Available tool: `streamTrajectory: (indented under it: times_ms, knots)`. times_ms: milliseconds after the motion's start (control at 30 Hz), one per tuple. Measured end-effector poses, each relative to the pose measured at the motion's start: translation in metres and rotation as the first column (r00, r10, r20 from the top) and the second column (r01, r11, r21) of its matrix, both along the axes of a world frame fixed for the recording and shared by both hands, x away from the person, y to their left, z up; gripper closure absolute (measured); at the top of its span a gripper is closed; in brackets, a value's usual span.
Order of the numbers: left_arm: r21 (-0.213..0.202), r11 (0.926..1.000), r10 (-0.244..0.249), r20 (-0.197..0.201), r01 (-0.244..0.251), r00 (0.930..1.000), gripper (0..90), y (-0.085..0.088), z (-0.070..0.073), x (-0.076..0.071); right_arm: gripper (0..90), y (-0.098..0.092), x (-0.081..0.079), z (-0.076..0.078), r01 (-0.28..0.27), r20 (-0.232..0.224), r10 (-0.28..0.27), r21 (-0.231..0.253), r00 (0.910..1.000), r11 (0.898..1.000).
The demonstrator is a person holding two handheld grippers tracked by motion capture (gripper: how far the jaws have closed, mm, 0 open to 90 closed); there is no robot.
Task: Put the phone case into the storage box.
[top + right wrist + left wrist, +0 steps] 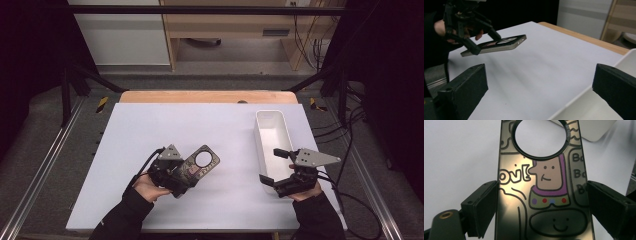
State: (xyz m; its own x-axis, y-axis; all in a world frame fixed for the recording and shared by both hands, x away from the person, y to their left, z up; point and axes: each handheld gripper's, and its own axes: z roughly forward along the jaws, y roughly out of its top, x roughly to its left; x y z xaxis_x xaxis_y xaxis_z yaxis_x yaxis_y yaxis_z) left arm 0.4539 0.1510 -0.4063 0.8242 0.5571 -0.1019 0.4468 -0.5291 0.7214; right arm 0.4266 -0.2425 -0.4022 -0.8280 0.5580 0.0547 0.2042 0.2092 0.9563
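Note:
A phone (201, 163) in a glossy case with cartoon drawings and a round black ring near its top (544, 192) is held by its two long sides in my left gripper (186, 173), which is shut on it. In the right gripper view the phone (499, 44) hangs tilted a little above the white table surface, with the left gripper (482, 42) clamped around it. My right gripper (270, 165) stands open with nothing between its jaws, at the near left side of a white bin (258, 136). The bin's rim (576, 98) runs between its jaws.
A white mat (165, 125) covers the table, with a wooden edge (207, 96) at the far side. The long white bin stands at the right and looks empty. Metal rails and cables run along both sides of the table.

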Motion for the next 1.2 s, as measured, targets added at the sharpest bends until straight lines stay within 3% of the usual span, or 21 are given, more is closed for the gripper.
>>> streamTrajectory:
  times_ms: [367, 500, 733, 767, 933, 1200]
  knots:
    - [-0.012, 0.9978, -0.065, -0.008, 0.065, 0.9978, 11.7, 0.009, -0.005, -0.006, 0.1, 0.029, -0.004, 0.011, -0.127, -0.004, 0.127, -0.088, 0.9919, 0.988]
    - [-0.009, 0.9961, -0.088, -0.002, 0.088, 0.9961, 11.7, 0.008, -0.004, -0.008, 0.1, 0.036, -0.003, 0.011, -0.149, -0.011, 0.148, -0.112, 0.9889, 0.983]
    - [-0.027, 0.9912, -0.129, 0.009, 0.129, 0.9916, 11.7, 0.008, 0.0, -0.011, 0.1, 0.052, -0.001, 0.009, -0.216, -0.037, 0.213, -0.161, 0.9764, 0.963]
    - [-0.029, 0.9891, -0.144, 0.01, 0.144, 0.9895, 11.7, 0.007, 0.001, -0.012, 0.1, 0.057, 0.0, 0.008, -0.236, -0.041, 0.232, -0.18, 0.9717, 0.955]
    - [-0.038, 0.9834, -0.177, 0.01, 0.177, 0.9841, 11.7, 0.006, 0.003, -0.013, 0.1, 0.067, 0.001, 0.007, -0.282, -0.061, 0.275, -0.214, 0.9594, 0.935]
    - [-0.032, 0.9752, -0.219, 0.009, 0.219, 0.9758, 11.7, 0.003, 0.004, -0.015, 0.1, 0.076, 0.002, 0.006, -0.333, -0.082, 0.323, -0.228, 0.9429, 0.915]
